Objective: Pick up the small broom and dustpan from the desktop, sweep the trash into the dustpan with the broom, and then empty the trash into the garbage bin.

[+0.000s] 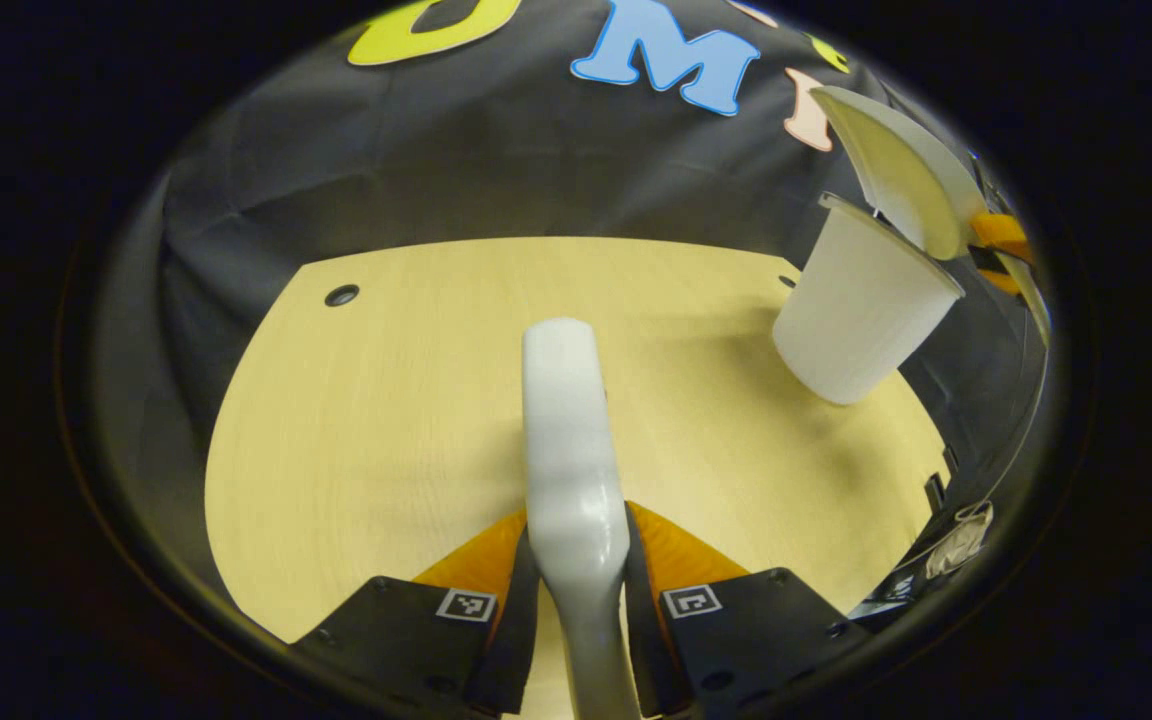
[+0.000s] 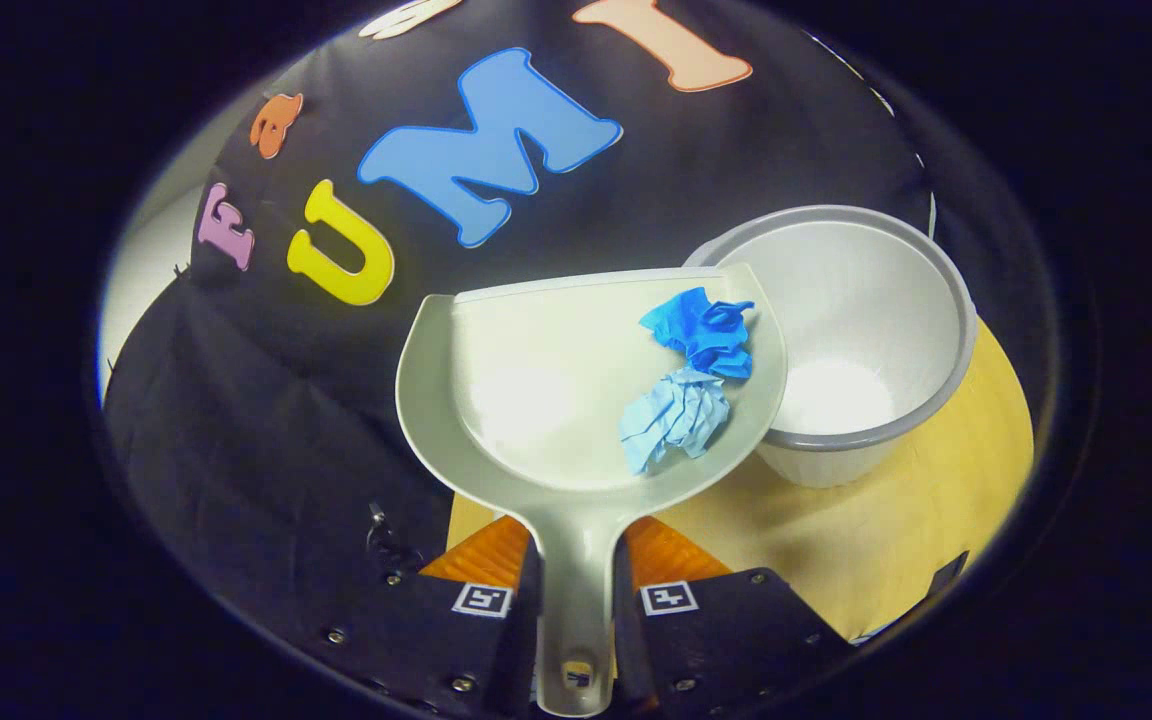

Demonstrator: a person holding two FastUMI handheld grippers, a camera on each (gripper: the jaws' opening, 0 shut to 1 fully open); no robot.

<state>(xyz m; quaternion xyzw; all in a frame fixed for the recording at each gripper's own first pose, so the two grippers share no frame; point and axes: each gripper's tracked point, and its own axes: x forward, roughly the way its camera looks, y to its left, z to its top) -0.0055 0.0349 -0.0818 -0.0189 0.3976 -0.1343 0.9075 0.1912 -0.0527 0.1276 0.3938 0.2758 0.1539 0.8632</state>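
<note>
My left gripper (image 1: pixel 576 535) is shut on the white broom handle (image 1: pixel 566 420), which points forward over the wooden desktop (image 1: pixel 386 430). In the left gripper view the white garbage bin (image 1: pixel 861 305) stands at the right, with the pale dustpan (image 1: pixel 901 175) held tilted just above its rim. My right gripper (image 2: pixel 576 560) is shut on the handle of the dustpan (image 2: pixel 536 390). Inside the pan lie a dark blue crumpled paper (image 2: pixel 704 330) and a light blue one (image 2: pixel 674 415), both at the pan's right side. That side overlaps the rim of the garbage bin (image 2: pixel 946 290), whose inside looks bare.
The desktop (image 2: pixel 836 540) ends close behind the bin against the black cloth wall. A small dark hole (image 1: pixel 341 295) marks the desktop's far left. Some clips and cable (image 1: pixel 961 530) sit at the right edge.
</note>
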